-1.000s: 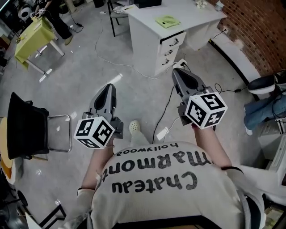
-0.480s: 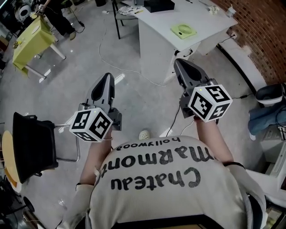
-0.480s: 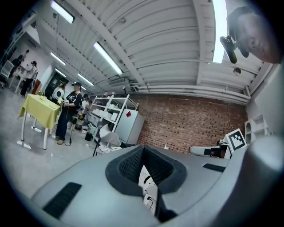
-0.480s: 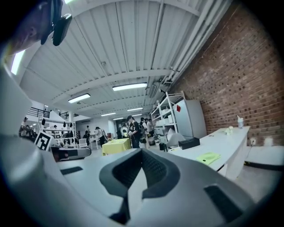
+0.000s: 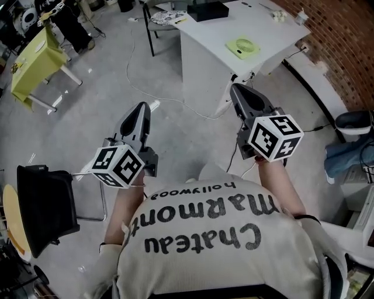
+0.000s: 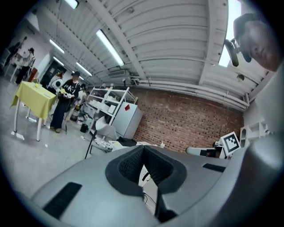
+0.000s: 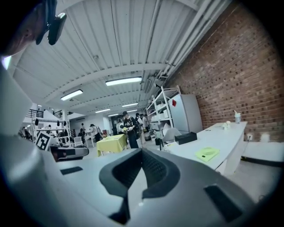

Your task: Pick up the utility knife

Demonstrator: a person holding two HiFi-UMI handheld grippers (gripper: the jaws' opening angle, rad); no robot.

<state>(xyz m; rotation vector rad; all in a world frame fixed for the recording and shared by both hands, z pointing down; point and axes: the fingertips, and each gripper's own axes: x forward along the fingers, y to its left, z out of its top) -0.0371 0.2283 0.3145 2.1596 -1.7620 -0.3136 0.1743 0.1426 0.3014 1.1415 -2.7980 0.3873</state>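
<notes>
A white desk (image 5: 263, 29) stood ahead on the grey concrete floor (image 5: 87, 122), close to a red brick wall (image 5: 345, 47). On the desk lay a flat lime-green item (image 5: 243, 47) toward the near end and a black box (image 5: 207, 10) toward the far end. A pale cable (image 5: 128, 70) trailed across the floor beside the desk. Off to the left, well apart from the desk, was a table under a yellow-green cloth (image 5: 35, 55), with a person (image 6: 65, 102) standing at it. A black chair (image 5: 44, 201) sat at the lower left. White shelving (image 6: 105, 101) and a white cabinet (image 6: 128, 119) stood farther back, near the brick wall.
</notes>
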